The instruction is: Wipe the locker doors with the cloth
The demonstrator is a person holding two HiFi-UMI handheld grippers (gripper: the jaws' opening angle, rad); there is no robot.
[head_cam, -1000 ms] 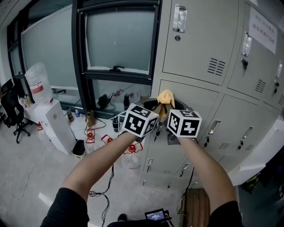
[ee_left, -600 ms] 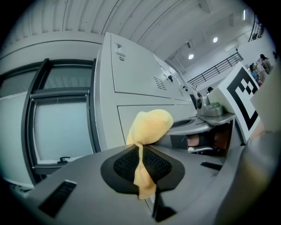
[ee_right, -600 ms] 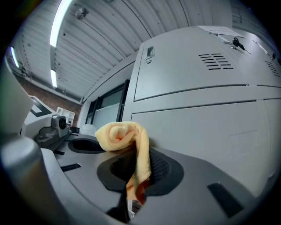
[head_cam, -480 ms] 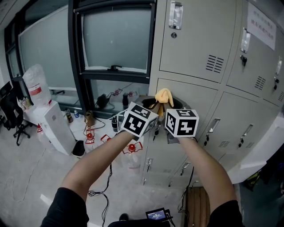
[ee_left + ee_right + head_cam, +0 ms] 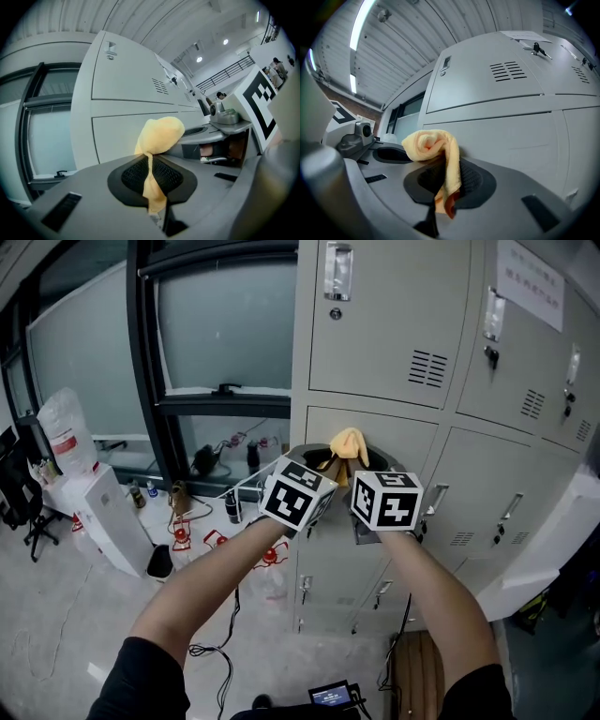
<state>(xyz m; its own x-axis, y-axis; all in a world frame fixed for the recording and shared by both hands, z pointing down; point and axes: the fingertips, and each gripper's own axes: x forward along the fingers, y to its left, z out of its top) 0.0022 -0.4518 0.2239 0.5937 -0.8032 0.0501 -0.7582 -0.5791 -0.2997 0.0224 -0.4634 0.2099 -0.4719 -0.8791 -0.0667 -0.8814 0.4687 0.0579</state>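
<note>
The cloth (image 5: 349, 443) has slid right along the locker door (image 5: 403, 437); notice (image 5: 530, 282) illegible.

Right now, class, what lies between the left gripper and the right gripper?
A bunched yellow cloth, pinched by the left gripper and the right gripper alike. The head view shows it; each gripper view confirms the pinch.

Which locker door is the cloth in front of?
The second door down in the column beside the window, under the top door with vent slots. The cloth sits before its upper edge.
</note>
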